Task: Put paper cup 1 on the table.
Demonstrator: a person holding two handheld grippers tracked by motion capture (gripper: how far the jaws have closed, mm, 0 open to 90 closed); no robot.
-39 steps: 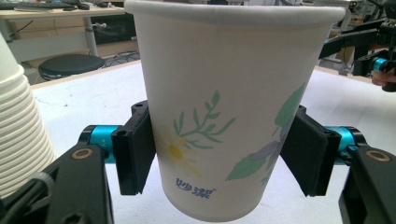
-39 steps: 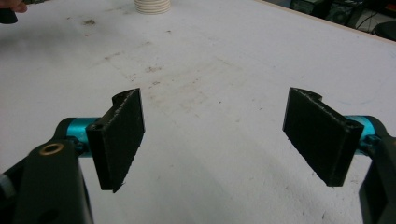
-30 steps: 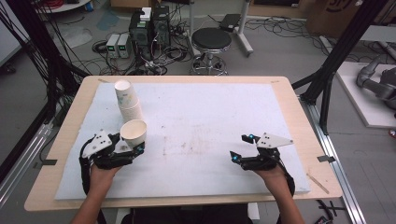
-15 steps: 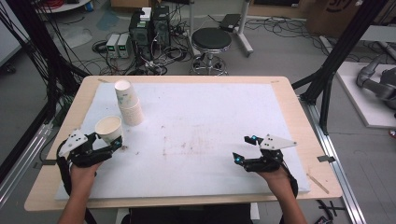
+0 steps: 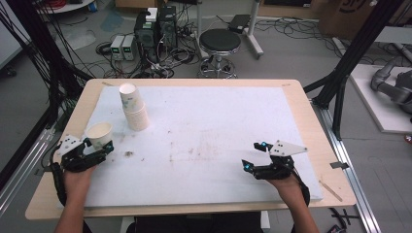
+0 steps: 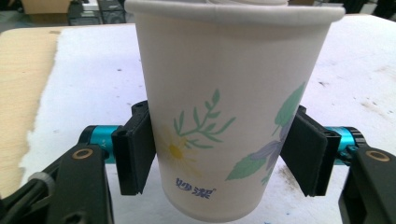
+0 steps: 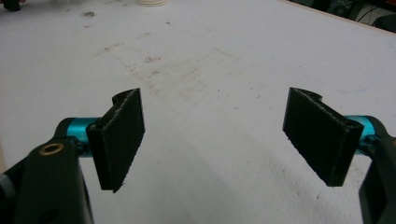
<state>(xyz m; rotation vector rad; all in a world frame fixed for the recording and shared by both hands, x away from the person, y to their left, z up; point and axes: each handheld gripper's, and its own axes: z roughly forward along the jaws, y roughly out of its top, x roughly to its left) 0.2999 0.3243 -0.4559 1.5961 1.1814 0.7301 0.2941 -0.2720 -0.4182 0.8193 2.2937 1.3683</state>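
A white paper cup (image 5: 99, 135) printed with flowers and leaves (image 6: 224, 116) stands upright between the pads of my left gripper (image 5: 101, 145) (image 6: 219, 156), which is shut on its sides near the table's left edge. A stack of similar paper cups (image 5: 133, 108) stands on the white mat (image 5: 209, 141) just behind and to the right of it. My right gripper (image 5: 252, 156) (image 7: 217, 133) rests low at the front right of the mat, its jaws wide open with nothing between them.
The white mat covers most of the wooden table (image 5: 301, 97) and carries faint brown stains (image 5: 194, 150) in the middle. Behind the table stand a black stool (image 5: 220, 41), electronics boxes (image 5: 155, 26) and cables on the floor. Black frame posts (image 5: 350, 63) flank the sides.
My left gripper has carried the cup leftward and toward the front left of the mat, away from the stack. The right gripper has stayed where it was.
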